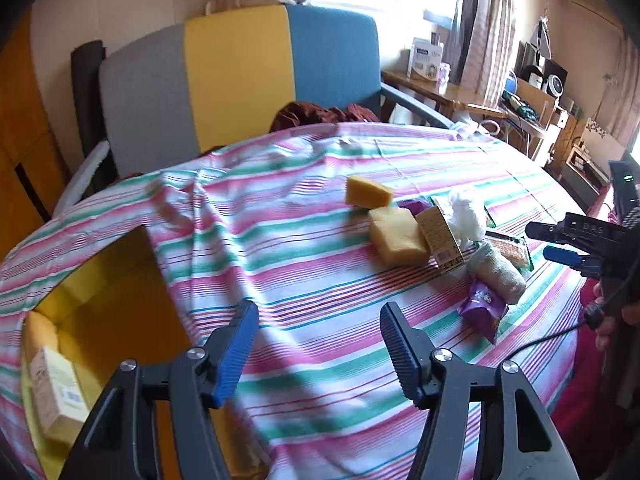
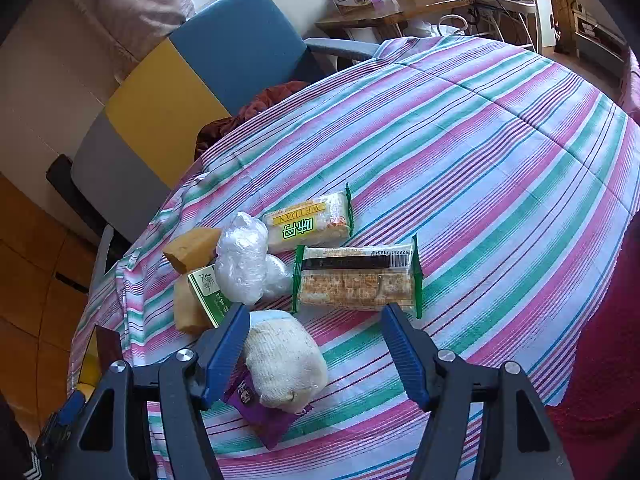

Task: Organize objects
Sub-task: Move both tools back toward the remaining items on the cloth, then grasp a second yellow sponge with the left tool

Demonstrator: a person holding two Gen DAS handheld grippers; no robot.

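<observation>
My left gripper [image 1: 320,344] is open over bare striped tablecloth [image 1: 320,280], with nothing between its fingers. To its left is a yellow bin [image 1: 116,280] holding a beige box [image 1: 56,392]. The pile lies further right: two yellow sponges [image 1: 368,192] [image 1: 398,236], a beige carton [image 1: 440,236], a white plastic bundle [image 2: 244,264], two snack packs [image 2: 308,222] [image 2: 356,280], a purple packet [image 2: 260,412] and a cream cloth roll [image 2: 284,360]. My right gripper [image 2: 316,344] is open around the roll, which rests on the table beside the left finger.
A chair [image 1: 240,72] with a grey, yellow and blue back stands behind the table, with brown cloth [image 1: 320,114] on its seat. A wooden desk [image 1: 440,92] with boxes is at the back right. Red fabric [image 2: 600,360] borders the table's right edge.
</observation>
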